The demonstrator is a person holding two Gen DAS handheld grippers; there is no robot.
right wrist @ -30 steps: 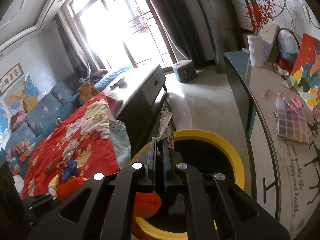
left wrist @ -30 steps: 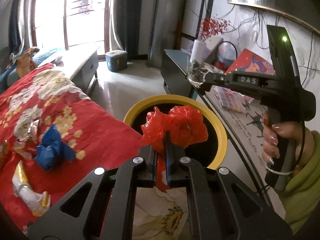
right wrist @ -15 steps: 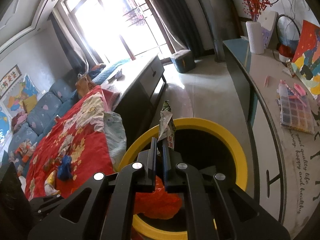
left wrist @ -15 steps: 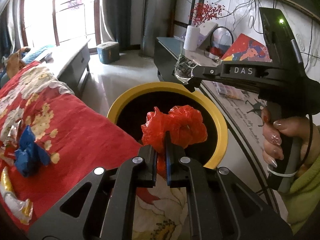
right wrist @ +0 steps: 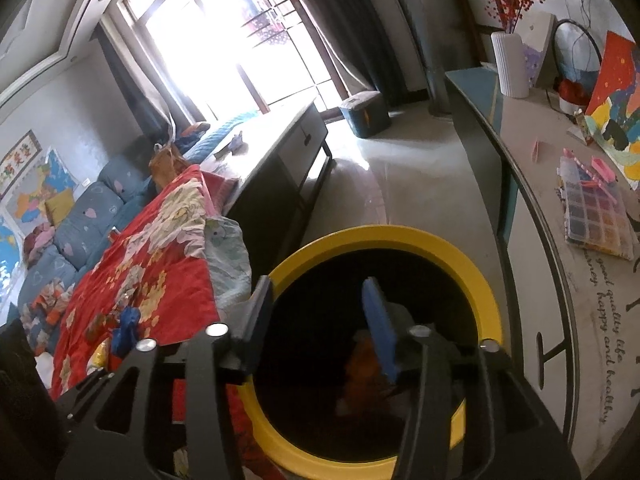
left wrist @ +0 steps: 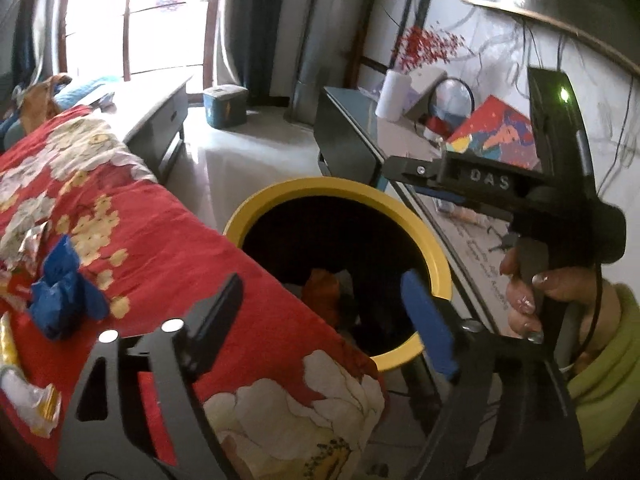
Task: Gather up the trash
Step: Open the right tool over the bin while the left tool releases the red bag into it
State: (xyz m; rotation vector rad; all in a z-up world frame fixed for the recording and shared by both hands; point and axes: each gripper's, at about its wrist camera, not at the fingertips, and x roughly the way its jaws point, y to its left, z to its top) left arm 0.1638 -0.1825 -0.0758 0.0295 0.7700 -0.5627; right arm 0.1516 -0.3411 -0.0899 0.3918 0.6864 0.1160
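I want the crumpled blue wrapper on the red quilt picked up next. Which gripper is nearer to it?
Left. The left gripper hangs open at the quilt's edge, beside the blue wrapper. The right gripper is open over the yellow bin, farther away.

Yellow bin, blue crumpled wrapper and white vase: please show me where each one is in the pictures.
yellow bin point(right wrist: 384, 236): right wrist view, far rim.
blue crumpled wrapper point(left wrist: 60, 292): left wrist view, middle of it.
white vase point(right wrist: 510, 64): right wrist view, ribbed body.
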